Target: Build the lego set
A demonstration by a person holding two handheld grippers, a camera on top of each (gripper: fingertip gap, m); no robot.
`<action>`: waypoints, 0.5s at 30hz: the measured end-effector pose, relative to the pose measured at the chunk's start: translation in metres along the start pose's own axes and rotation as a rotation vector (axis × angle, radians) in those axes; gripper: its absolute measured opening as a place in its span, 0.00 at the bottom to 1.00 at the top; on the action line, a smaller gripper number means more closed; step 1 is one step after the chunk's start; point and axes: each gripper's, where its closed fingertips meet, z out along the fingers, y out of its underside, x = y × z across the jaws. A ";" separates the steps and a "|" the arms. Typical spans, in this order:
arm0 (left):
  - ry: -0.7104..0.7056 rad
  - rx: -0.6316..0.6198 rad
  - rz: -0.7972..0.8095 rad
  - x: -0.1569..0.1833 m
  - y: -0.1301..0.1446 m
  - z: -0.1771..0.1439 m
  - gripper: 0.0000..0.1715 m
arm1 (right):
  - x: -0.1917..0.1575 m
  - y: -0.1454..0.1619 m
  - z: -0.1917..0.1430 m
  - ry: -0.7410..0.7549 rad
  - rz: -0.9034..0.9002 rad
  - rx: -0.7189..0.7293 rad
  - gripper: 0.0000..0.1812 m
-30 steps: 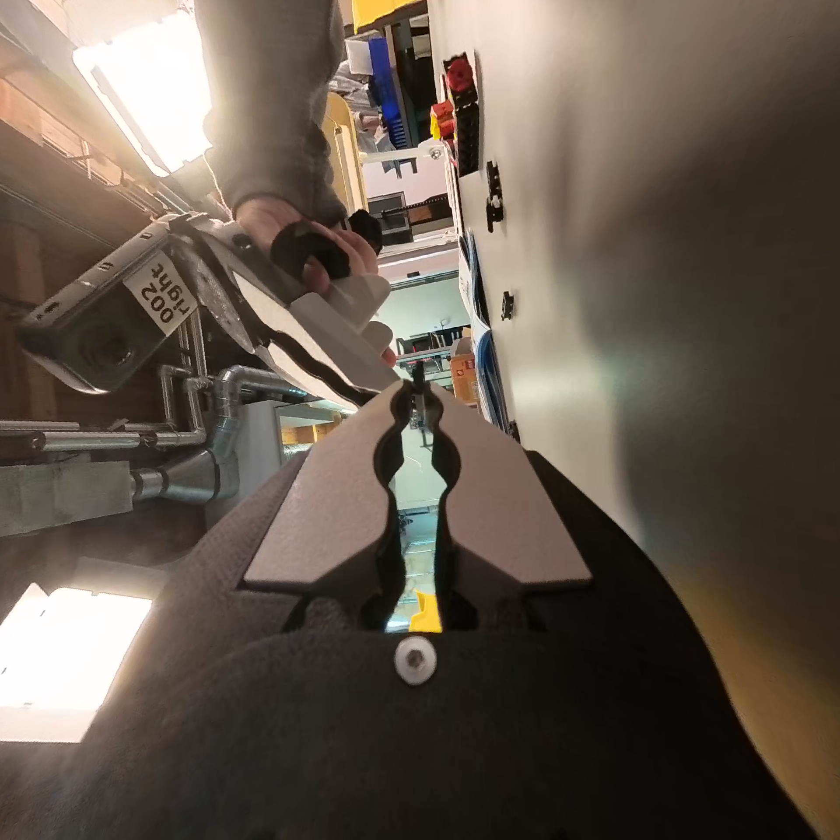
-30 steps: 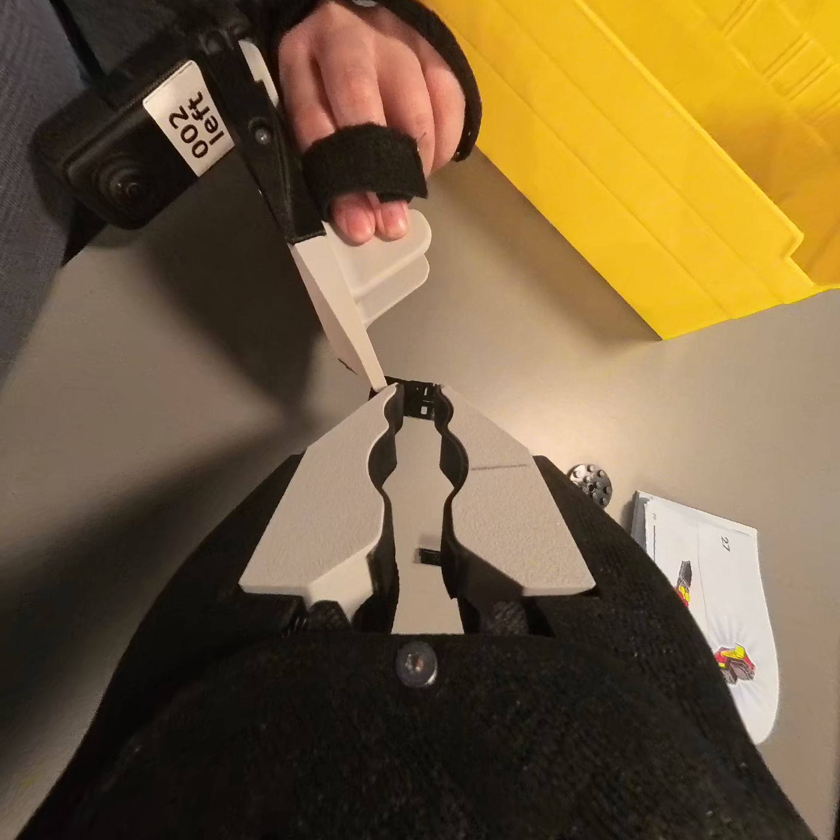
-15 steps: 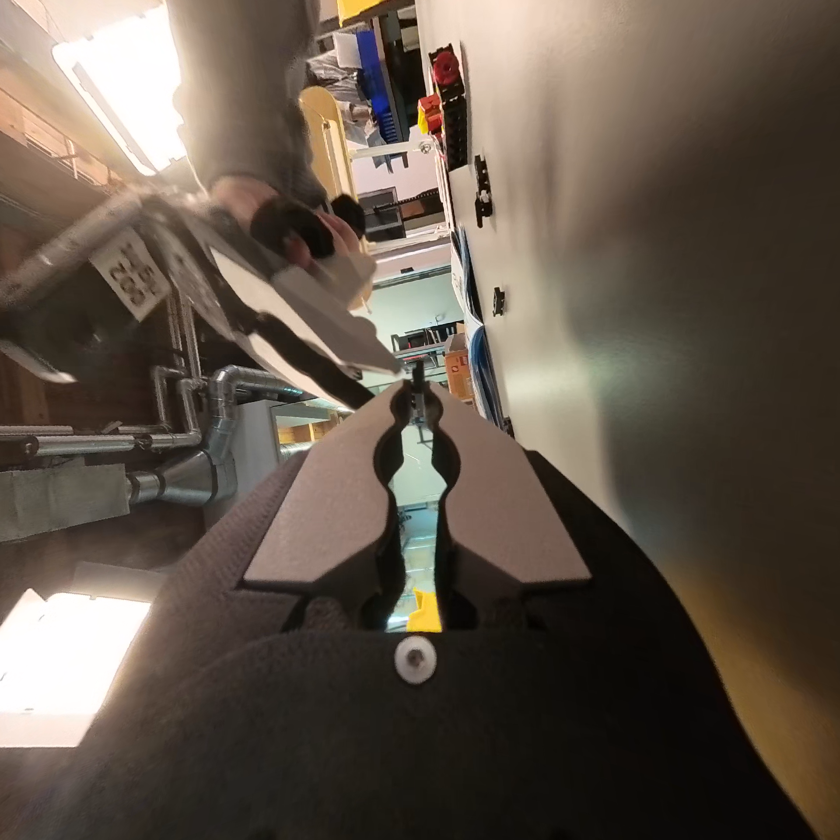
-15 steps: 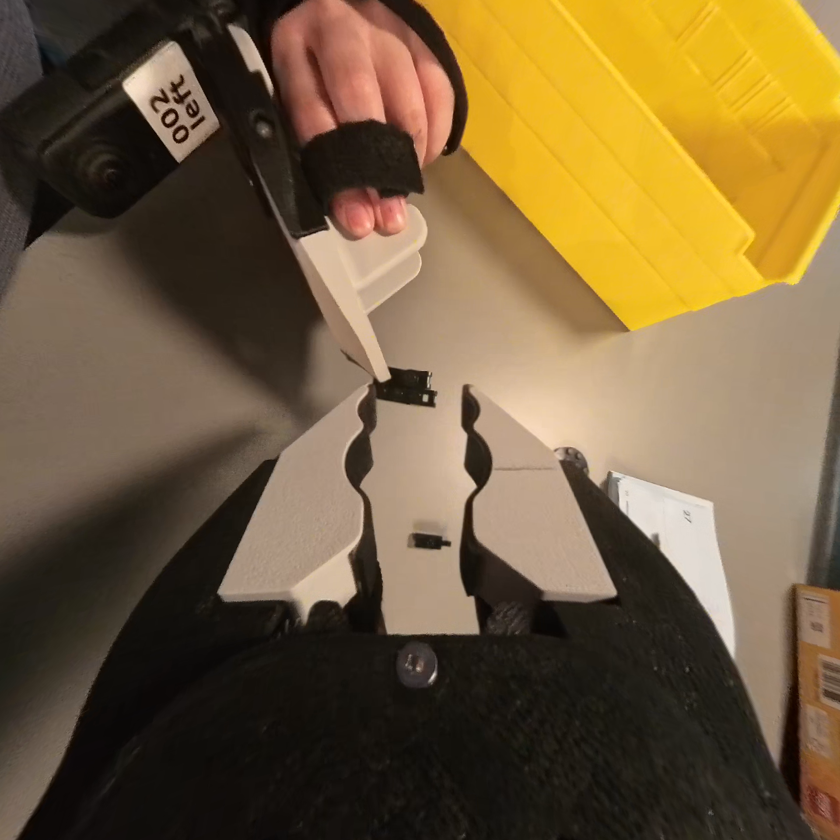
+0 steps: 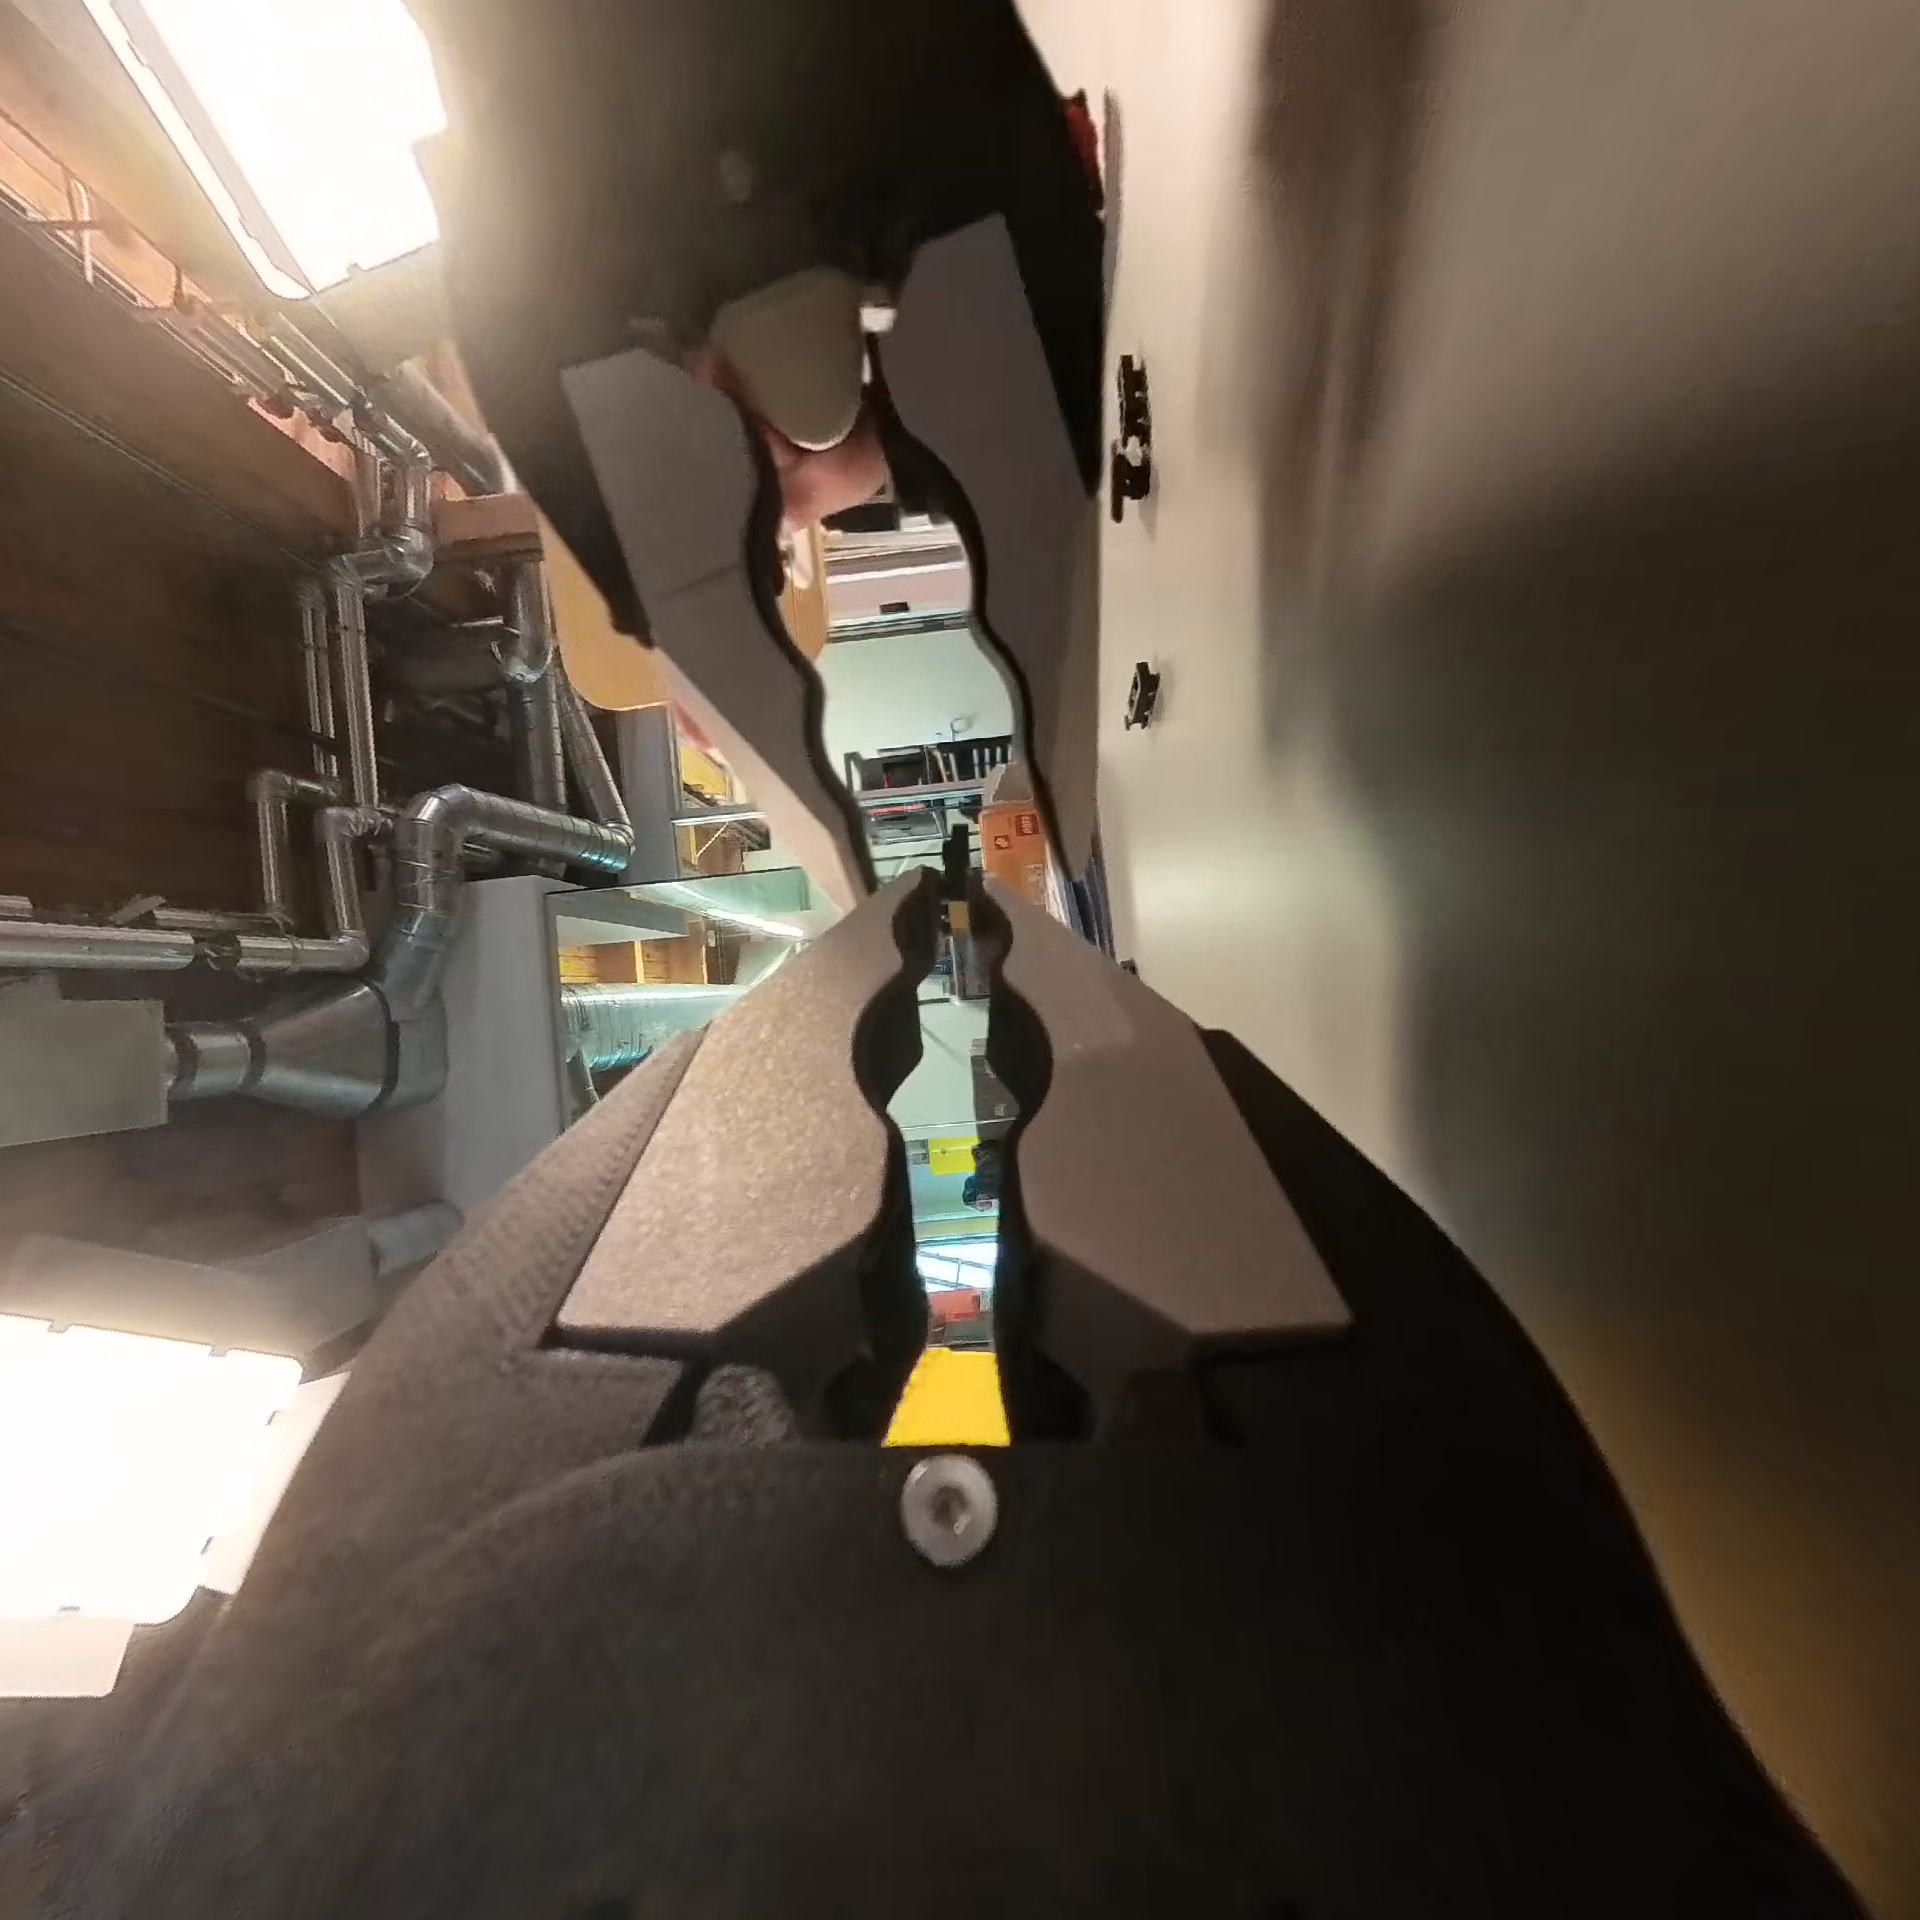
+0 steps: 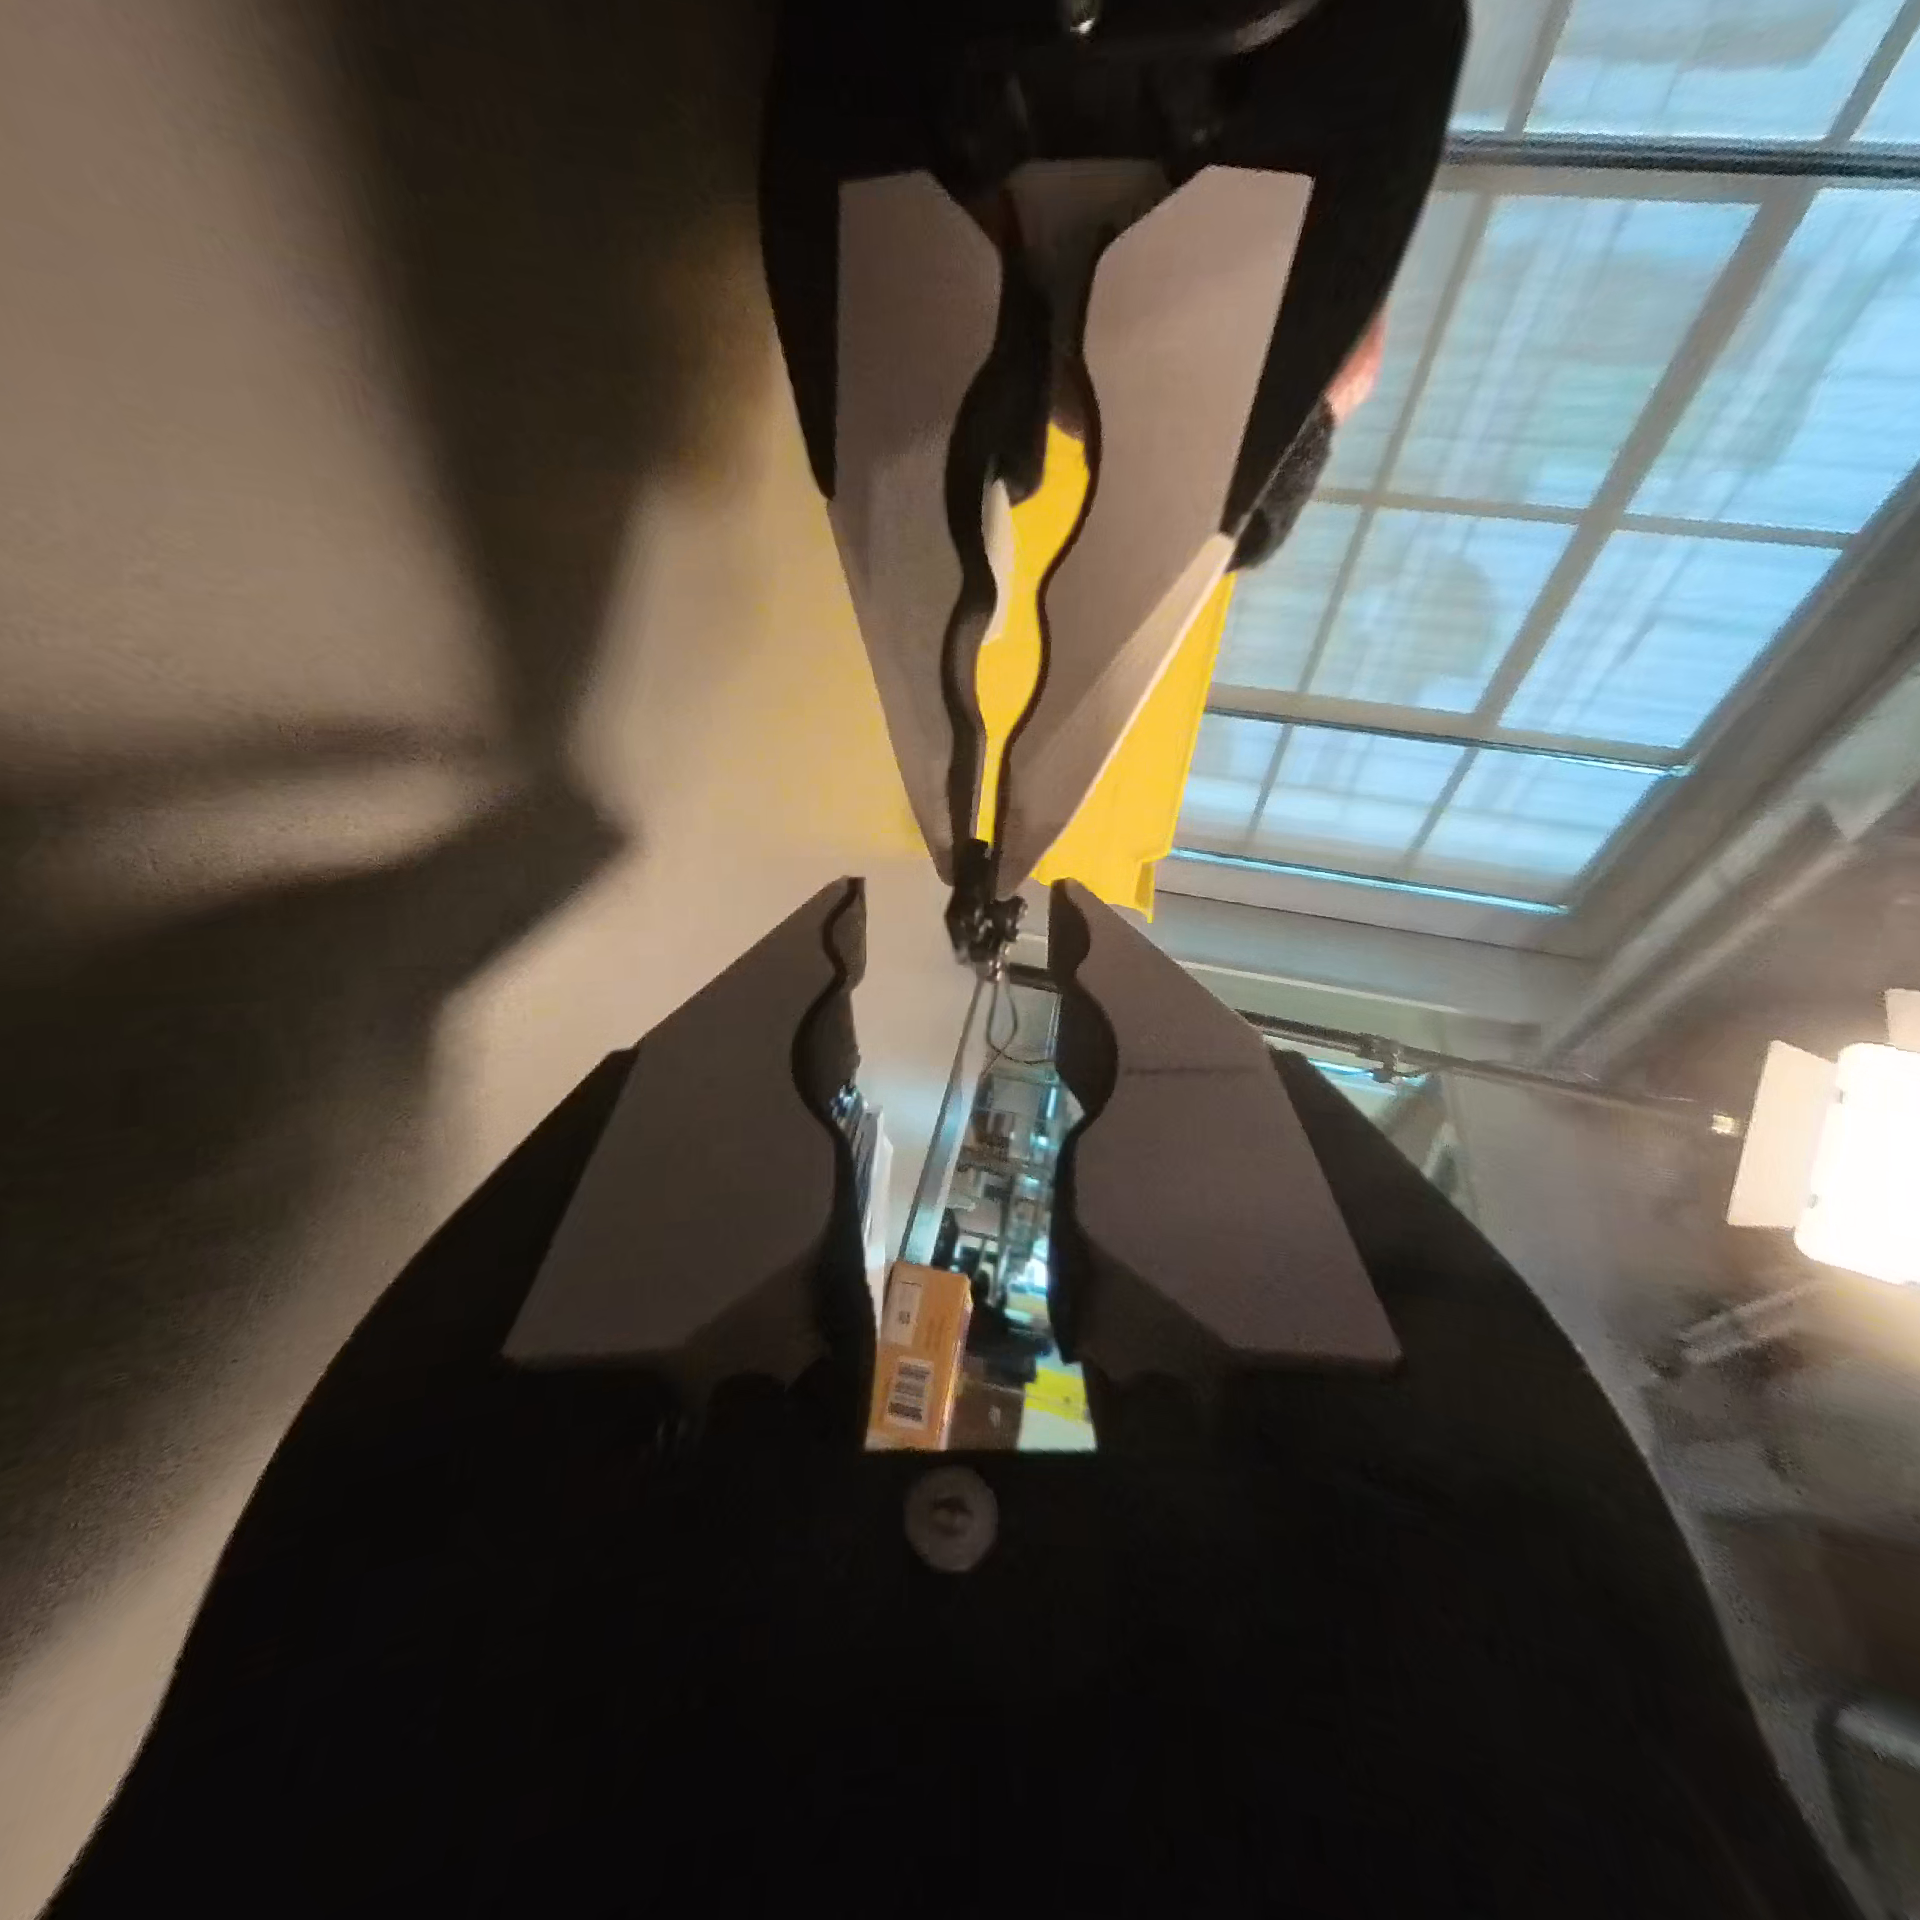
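the left gripper [image 5: 951,902] is pinched nearly closed on a small black lego piece [image 5: 952,854] right at its tips. facing it tip to tip, the right gripper [image 6: 956,899] sits spread wide with nothing in it, the piece [image 6: 980,914] hanging between its fingertips. a yellow bin [image 6: 1117,769] shows behind the left gripper.

**Workshop or lab hall**

Bare metal ducts [image 5: 488,831] and pipes [image 5: 343,644] run under a wooden ceiling with panel lights [image 5: 301,135]. Large gridded windows [image 6: 1538,540], shelving [image 5: 665,945], a cardboard box [image 6: 920,1351] and a yellow bin [image 6: 1132,769] beside a plain table [image 5: 1558,727] suggest an industrial workspace.
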 end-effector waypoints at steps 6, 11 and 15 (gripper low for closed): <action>-0.007 0.009 0.006 -0.001 -0.002 -0.001 0.02 | 0.000 0.000 0.004 0.046 0.052 0.001 0.13; 0.010 0.006 0.011 0.003 -0.002 -0.001 0.02 | 0.000 0.001 0.006 0.071 0.097 -0.001 0.08; 0.026 -0.001 -0.002 0.005 -0.001 -0.001 0.02 | -0.002 0.002 0.008 0.067 0.130 -0.016 0.07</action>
